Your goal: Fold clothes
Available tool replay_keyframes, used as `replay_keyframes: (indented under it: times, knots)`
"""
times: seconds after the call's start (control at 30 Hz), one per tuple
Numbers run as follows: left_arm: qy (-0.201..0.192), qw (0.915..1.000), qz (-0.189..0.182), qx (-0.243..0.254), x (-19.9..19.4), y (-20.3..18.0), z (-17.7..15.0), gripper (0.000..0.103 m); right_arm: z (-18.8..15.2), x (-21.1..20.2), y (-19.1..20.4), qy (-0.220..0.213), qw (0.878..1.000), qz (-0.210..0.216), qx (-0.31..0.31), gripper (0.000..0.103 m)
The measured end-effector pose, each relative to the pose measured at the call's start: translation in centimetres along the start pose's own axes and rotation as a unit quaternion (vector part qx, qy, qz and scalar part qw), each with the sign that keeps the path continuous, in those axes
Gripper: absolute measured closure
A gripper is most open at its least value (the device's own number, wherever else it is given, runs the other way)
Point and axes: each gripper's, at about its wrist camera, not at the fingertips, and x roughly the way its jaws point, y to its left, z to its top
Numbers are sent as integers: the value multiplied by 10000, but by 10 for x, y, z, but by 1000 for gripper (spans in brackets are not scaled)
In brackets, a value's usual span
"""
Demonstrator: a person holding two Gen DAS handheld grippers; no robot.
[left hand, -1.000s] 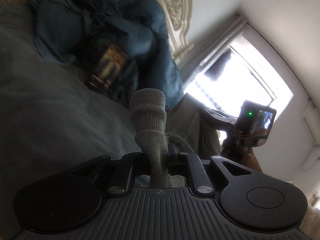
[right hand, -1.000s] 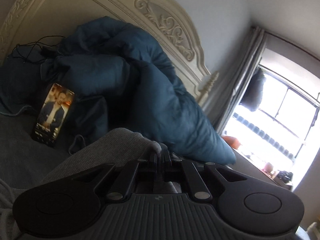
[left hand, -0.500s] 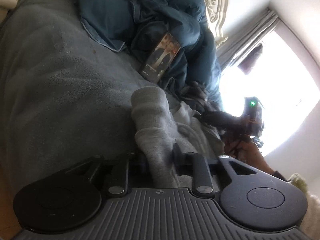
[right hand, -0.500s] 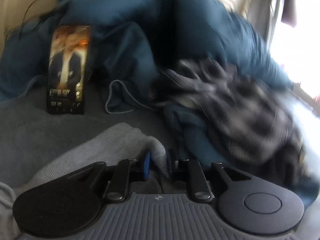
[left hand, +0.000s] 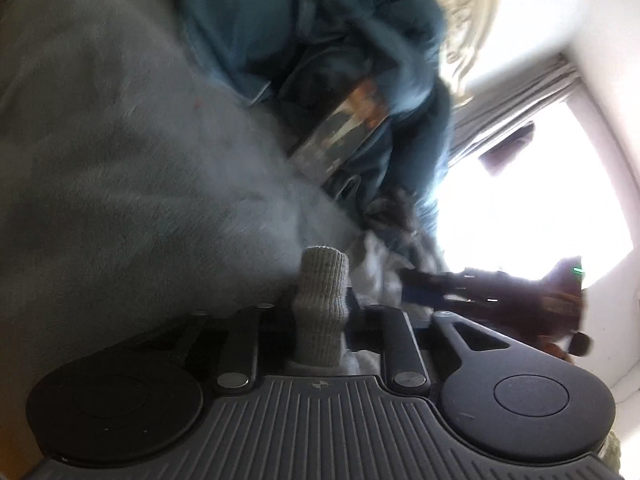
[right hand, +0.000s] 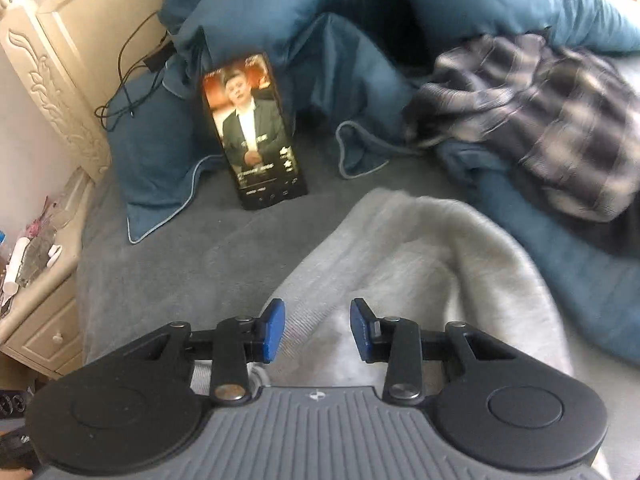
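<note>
Left view motion-blurred; left gripper (left hand: 320, 312) closing on ribbed grey knit cuff (left hand: 322, 280); right gripper (right hand: 318, 330) opening, pads clear of pale grey fleece garment (right hand: 420, 256) at twelve o'clock.

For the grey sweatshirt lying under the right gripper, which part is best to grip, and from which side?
Grip the rounded folded edge of the grey sweatshirt, coming from above and from the near side. That edge stands raised off the grey blanket, so open fingers can slide around it.

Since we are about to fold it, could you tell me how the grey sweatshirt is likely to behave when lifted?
The grey sweatshirt probably flops and drapes: it lies in soft rounded folds on the bed. Its thick ribbed cuff bunches in the closing left gripper, so it likely grips well, not slippery.
</note>
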Motion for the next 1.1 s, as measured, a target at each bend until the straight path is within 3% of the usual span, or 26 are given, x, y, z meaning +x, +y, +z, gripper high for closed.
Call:
replay_keyframes:
  times: [0.07, 0.1, 0.2, 0.3, 0.43, 0.57, 0.67, 0.83, 0.9, 1.1]
  knots:
    - [-261, 9994, -94, 226, -8, -7, -1, 89, -1, 10, 4, 35, 9994, 329, 51, 74]
    - [-398, 9985, -126, 343, -12, -11, -1, 89, -1, 14, 6, 107, 9987, 494, 49, 83]
    - [-560, 9973, -12, 465, -16, -6, -4, 89, -5, 33, 14, 403, 9982, 429, -65, 88]
    - [-474, 9982, 207, 312, -12, 15, -11, 89, -12, 54, 15, 483, 9985, 226, -103, 103]
    - [-416, 9989, 174, 119, -14, 32, -16, 87, -14, 64, 8, 245, 9991, 289, 213, 103]
    - [-300, 9995, 112, -21, -18, 30, -8, 79, -11, 49, 4, -73, 9983, 370, 439, 100]
    - [-249, 9994, 92, -203, -26, 31, -3, 67, -12, 6, -13, -502, 9941, 499, 820, 100]
    - [-649, 9965, 504, 144, -54, 16, -4, 63, -29, -114, -50, -1254, 9824, 541, 1274, 97]
    - [-780, 9944, 649, 309, -65, 7, -4, 62, -48, -167, -61, -1506, 9784, 412, 1354, 96]
    - [-912, 9905, 484, 910, -102, -43, -7, 59, -135, -319, -76, -2127, 9673, -342, 1341, 96]
